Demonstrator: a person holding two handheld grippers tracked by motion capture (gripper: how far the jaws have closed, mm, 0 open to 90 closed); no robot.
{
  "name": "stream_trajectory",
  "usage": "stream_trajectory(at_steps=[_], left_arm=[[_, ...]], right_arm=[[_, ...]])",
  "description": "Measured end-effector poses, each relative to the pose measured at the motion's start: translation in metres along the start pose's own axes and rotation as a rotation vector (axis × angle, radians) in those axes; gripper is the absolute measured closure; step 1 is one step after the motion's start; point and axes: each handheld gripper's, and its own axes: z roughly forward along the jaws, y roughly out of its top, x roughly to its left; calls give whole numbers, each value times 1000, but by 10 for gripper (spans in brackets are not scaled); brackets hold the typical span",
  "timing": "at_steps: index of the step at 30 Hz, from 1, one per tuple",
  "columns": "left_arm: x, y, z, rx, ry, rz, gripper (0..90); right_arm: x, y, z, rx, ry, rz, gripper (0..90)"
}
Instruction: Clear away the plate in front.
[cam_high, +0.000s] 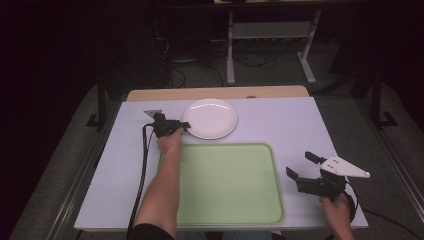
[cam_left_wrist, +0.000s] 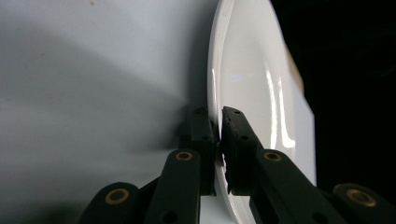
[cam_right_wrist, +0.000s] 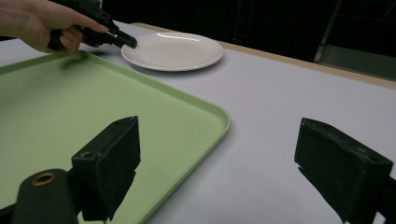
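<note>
We pinch the round white ceramic plate by its rim with our left gripper, ready to lift; our right gripper waits wide open.

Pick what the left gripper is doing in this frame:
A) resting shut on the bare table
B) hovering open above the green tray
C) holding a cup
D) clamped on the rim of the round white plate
D: the left gripper has its jaws pinched on the near rim of the round white plate, beside the pale green rectangular tray.

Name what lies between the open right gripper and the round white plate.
In the high view, the green tray's far right corner and bare white tabletop separate the right gripper from the white plate.
</note>
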Motion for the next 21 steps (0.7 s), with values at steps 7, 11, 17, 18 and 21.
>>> stream_trajectory(at_steps=[7,11,17,18,21], left_arm=[[-1,0,-2,-15,-35,-19,866],[-1,1,-3,-18,-53,-28,870],[1,-1,-3,-29,-74,-40,868],[2,-1,-3,-29,-77,-40,867],[2,-1,-4,-33,-85,-42,866]], right_arm=[[0,0,-1,-1,-3,1,133],[0,0,0,3,-1,-2,133],[0,0,0,4,-2,-2,133],[0,-1,0,6,-2,-2,133],[0,-1,1,10,-3,-2,133]])
